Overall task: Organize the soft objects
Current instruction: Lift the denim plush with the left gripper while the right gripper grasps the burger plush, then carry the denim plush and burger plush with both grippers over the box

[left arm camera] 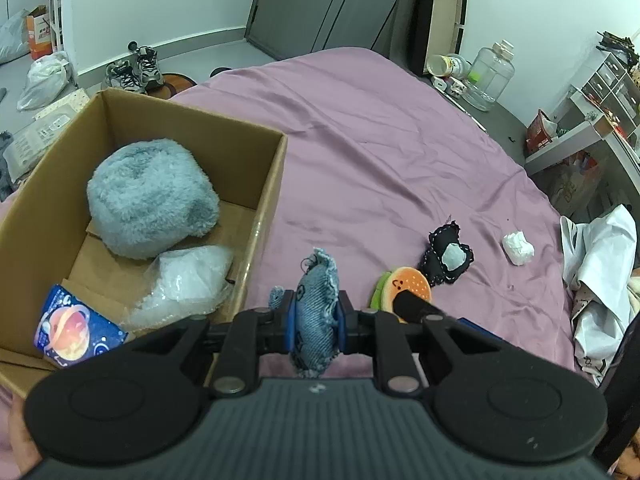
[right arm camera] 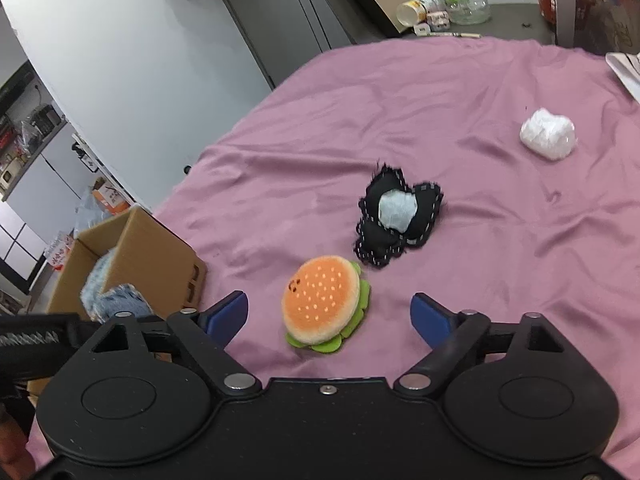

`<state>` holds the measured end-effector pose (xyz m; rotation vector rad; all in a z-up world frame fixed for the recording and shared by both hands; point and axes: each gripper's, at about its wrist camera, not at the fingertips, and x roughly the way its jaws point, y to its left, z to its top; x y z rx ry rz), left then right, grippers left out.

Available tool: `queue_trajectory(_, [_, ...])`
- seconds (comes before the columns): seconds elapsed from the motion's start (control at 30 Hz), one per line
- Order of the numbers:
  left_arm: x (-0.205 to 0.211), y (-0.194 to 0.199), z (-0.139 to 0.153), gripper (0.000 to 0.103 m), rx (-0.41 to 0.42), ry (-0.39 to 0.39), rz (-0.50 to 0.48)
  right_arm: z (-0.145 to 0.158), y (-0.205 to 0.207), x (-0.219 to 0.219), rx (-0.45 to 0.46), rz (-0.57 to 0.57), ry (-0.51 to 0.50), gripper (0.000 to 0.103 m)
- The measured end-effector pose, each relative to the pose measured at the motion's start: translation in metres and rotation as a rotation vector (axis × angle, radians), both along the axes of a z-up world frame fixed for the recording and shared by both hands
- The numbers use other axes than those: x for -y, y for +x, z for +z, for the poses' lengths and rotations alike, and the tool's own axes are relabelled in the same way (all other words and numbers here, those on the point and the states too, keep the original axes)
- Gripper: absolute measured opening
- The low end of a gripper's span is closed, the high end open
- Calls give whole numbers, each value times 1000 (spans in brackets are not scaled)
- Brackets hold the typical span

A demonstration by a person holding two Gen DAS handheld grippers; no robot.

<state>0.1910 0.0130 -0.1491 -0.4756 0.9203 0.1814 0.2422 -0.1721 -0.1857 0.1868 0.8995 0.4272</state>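
box [left arm camera: 276, 184] beside denim toy [left arm camera: 316, 312] | shoes [left arm camera: 134, 70] (floor)

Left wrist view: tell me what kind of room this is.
Probably a bedroom in a home: a bed under a purple sheet, shoes on the floor by the wall, and a drawer unit beside it.

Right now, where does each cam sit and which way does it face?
Left wrist: on the left gripper, angled down over the purple bedsheet and brown cardboard box; its pads clamp a blue denim plush.
Right wrist: on the right gripper, angled down at an orange plush burger between open pads.
Shared: burger, black star-shaped pillow, white wad, box.
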Motion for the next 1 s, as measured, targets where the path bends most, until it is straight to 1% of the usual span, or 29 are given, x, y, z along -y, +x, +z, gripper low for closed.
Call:
queue_trajectory(0.17, [-2,2,-2,18,5,-7,-10,-4,-6,-12,53,29,-35,84])
queue_trajectory(0.23, [-2,2,-2,18,6,-13,-14,-7,-8,-18,60,51,-71,76])
queue_trajectory(0.27, [-3,2,-2,18,7,-16,-15,-8,-8,-20,61,57,-86,75])
queue_trajectory(0.3, [-3,3,-2,18,7,-16,-16,-9,-9,-22,61,61,-95,71])
queue_trajectory(0.33, [-3,3,-2,18,6,-16,-16,-11,-8,-23,55,64,-107,63])
queue_trajectory(0.37, [-3,3,-2,18,6,-17,-16,-12,-8,-25,47,67,-120,58])
queue_trajectory(0.4, [-3,3,-2,18,6,-16,-16,-13,-7,-26,37,73,-133,44])
queue_trajectory(0.43, [-3,3,-2,18,6,-16,-16,-14,-6,-27,30,83,-148,38])
queue_trajectory(0.5, [-3,3,-2,18,4,-15,-15,-12,-7,-29,31,104,-170,34])
queue_trajectory(0.6, [-3,2,-1,18,-1,-19,-6,-7,-7,-29,32,105,-172,31])
queue_trajectory(0.77, [-2,-2,6,18,-3,-19,-7,2,-7,-29,10,107,-168,31])
queue_trajectory(1.0, [2,-3,22,18,15,12,-14,21,-9,-22,-10,96,-141,31])
